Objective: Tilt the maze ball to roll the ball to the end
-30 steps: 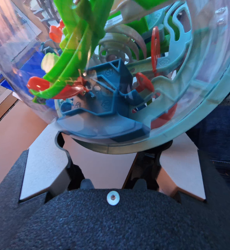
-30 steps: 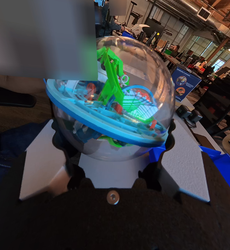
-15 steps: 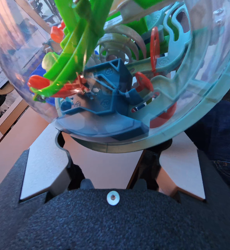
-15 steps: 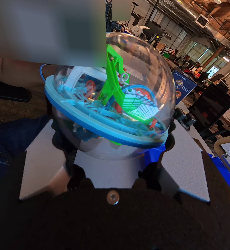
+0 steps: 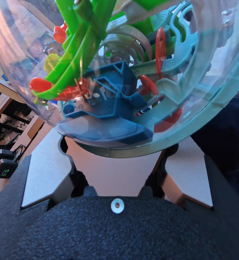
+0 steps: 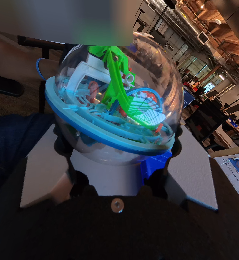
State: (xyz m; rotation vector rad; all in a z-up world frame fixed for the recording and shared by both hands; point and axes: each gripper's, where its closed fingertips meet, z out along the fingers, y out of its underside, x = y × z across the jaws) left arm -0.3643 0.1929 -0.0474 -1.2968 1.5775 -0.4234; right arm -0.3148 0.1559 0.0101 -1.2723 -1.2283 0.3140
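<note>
The maze ball (image 5: 116, 84) is a clear sphere with green, blue, pale blue and orange tracks inside and a blue ring around its middle. It is held up off the table between both grippers. My left gripper (image 5: 116, 146) is shut on its lower part, with one fingertip (image 5: 62, 142) against the shell on each side. My right gripper (image 6: 116, 140) is shut on the maze ball (image 6: 116, 105) at the ring, which slopes down to the right. A small shiny piece (image 5: 42, 100) sits at the low end of a green track. I cannot tell if it is the ball.
A pale table top (image 5: 113, 175) lies below. Two small black devices (image 5: 2, 167) sit at its left edge. A blue box (image 6: 155, 161) is under the sphere and a printed sheet (image 6: 235, 173) lies at the right. A person's jeans (image 5: 228, 133) and arm (image 6: 17, 56) are close behind.
Both grippers have swung together with the sphere, so the background has slid past. In the right wrist view the ring now tilts more steeply. The sphere keeps its place in the fingers.
</note>
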